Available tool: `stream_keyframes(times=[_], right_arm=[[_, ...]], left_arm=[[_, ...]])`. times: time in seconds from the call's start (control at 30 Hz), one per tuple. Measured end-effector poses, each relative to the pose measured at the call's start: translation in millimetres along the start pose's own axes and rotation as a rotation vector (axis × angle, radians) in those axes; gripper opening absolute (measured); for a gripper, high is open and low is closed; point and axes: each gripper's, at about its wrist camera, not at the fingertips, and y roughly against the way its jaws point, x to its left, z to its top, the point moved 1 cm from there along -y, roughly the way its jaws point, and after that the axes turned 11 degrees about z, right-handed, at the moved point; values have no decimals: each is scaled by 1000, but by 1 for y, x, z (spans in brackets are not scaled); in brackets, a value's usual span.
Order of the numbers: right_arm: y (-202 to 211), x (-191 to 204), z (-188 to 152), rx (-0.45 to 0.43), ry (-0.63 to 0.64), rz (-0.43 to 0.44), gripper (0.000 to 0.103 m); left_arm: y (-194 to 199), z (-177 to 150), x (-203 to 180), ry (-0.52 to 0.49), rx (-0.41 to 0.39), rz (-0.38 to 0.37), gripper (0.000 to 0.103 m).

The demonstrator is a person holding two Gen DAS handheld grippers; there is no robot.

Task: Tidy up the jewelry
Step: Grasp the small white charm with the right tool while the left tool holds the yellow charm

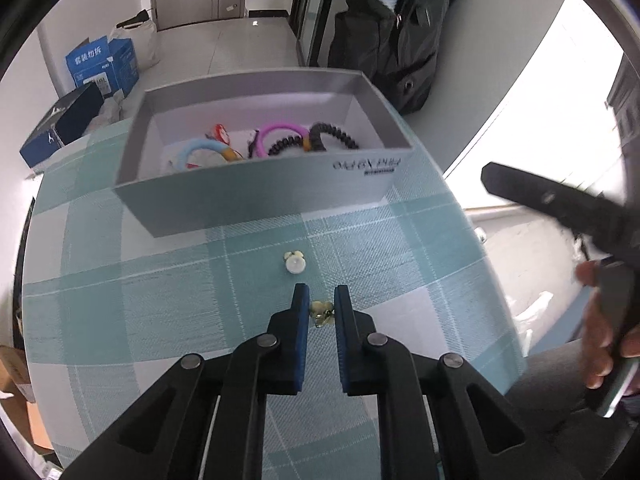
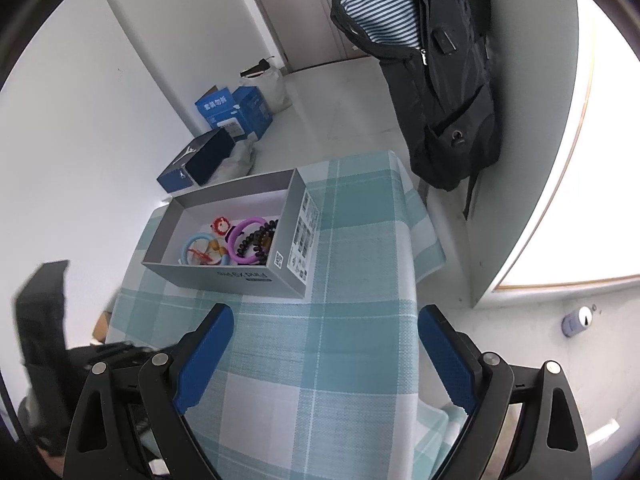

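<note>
Gold trinket [image 1: 322, 313] sits on the plaid cloth [image 1: 160, 300] between the left gripper [image 1: 321, 294] pads, jaws narrowed around it; contact not clear, part of it is hidden by the pads. White bead piece [image 1: 295, 263] lies just ahead, apart. Grey box [image 1: 256, 196] beyond holds a pink ring [image 1: 280, 136], blue ring [image 1: 200, 150] and black coils [image 1: 332, 136]; its near wall cuts off their lower parts. Right gripper [image 2: 326, 320] is spread wide, empty, over cloth.
</note>
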Motion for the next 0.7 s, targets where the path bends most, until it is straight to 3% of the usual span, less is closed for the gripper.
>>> stream_keyframes(times=[0.33, 0.7], right_arm=[[-23, 26, -12, 100, 90, 106, 93], [-76, 64, -33, 259, 196, 176, 88]], left_arm=[[31, 6, 35, 102, -73, -45, 8], [47, 12, 80, 203, -126, -6, 8]])
